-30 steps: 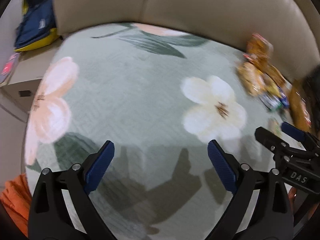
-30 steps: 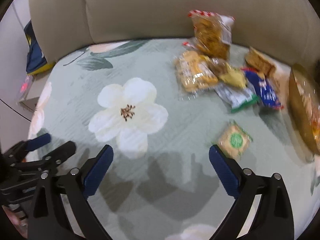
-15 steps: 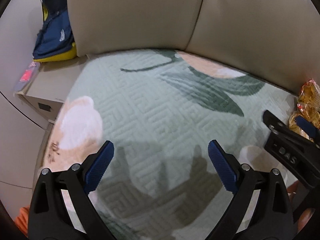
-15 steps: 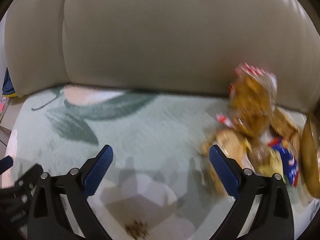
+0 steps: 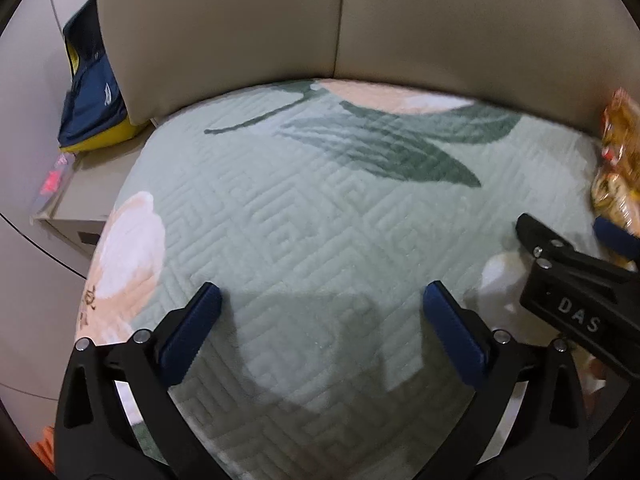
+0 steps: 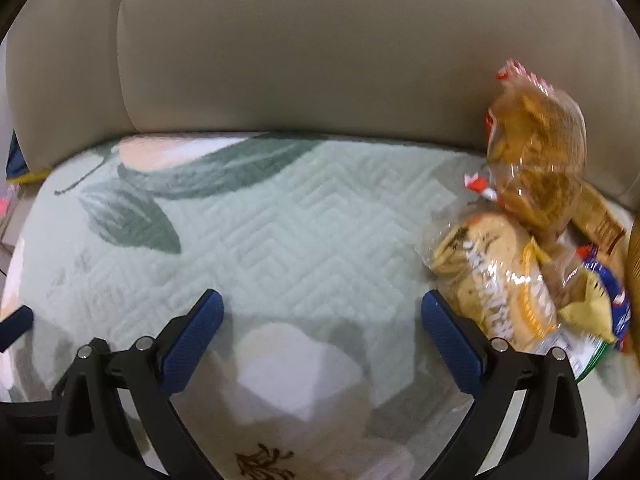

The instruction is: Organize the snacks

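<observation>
Several snack packs lie in a heap at the right of a green flowered cover [image 6: 288,240] on a sofa seat. In the right wrist view a clear bag of golden snacks [image 6: 536,148] leans on the backrest, and a pack of round biscuits [image 6: 492,276] lies in front of it, with a blue and yellow packet [image 6: 592,304] beside it. My right gripper [image 6: 320,332] is open and empty, its right finger next to the biscuit pack. My left gripper [image 5: 320,332] is open and empty over the bare cover. The right gripper's fingers [image 5: 568,252] show at the left view's right edge, by the snack bag [image 5: 620,160].
A beige sofa backrest [image 6: 320,48] rises behind the seat. A blue and yellow bag [image 5: 92,96] stands at the far left beside the sofa, above a low grey ledge [image 5: 76,200]. A brown flat packet [image 6: 600,220] lies behind the heap.
Both grippers have moved forward and lower towards the sofa back. The snack heap now sits closer, at the right gripper's right finger. Both stay open.
</observation>
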`<state>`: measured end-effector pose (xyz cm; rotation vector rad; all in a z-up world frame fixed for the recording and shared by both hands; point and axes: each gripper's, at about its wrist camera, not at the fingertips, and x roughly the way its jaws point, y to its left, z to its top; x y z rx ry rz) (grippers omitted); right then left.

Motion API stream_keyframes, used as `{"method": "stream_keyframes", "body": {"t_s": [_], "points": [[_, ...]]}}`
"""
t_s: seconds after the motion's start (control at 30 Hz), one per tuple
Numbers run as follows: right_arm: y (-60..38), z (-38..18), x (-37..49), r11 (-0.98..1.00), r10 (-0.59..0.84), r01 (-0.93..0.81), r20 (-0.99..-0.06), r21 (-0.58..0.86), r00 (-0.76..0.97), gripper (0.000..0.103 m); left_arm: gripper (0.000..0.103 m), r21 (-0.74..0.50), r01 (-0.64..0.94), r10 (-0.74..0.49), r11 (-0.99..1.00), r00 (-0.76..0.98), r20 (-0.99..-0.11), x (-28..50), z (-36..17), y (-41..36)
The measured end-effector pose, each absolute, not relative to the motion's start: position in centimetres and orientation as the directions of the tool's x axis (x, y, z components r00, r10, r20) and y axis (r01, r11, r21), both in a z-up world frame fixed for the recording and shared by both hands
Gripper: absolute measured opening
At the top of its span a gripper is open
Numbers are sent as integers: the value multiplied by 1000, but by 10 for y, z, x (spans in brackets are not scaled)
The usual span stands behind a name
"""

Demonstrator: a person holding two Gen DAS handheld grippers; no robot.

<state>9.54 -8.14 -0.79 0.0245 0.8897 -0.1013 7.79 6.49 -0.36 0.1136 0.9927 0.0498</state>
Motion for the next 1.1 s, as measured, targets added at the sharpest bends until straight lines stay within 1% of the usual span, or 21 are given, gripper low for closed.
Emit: {"method": "stream_keyframes", "body": {"t_s": [0.1,0.13,0.2,0.23,1.1], "points": [[-86,-10,89,997,-67,81,-768,-21,637,98,100,155,33,110,987,559,-822,72,-4,61],[-87,-11,86,997,-60,83,-757,-8,651,98,100,156,51,100,986,568,-817,67,-4,61],[-92,-14,74,996,-51,87,-737,10,673,98,100,127,33,79,991,626,-776,55,-8,63],[-94,-15,73,996,-51,87,-735,10,676,98,100,127,35,77,991,629,-774,53,-7,63],[-79,-13,83,997,-45,76,-735,9,676,98,100,128,38,77,991,620,-781,53,-6,63]]}}
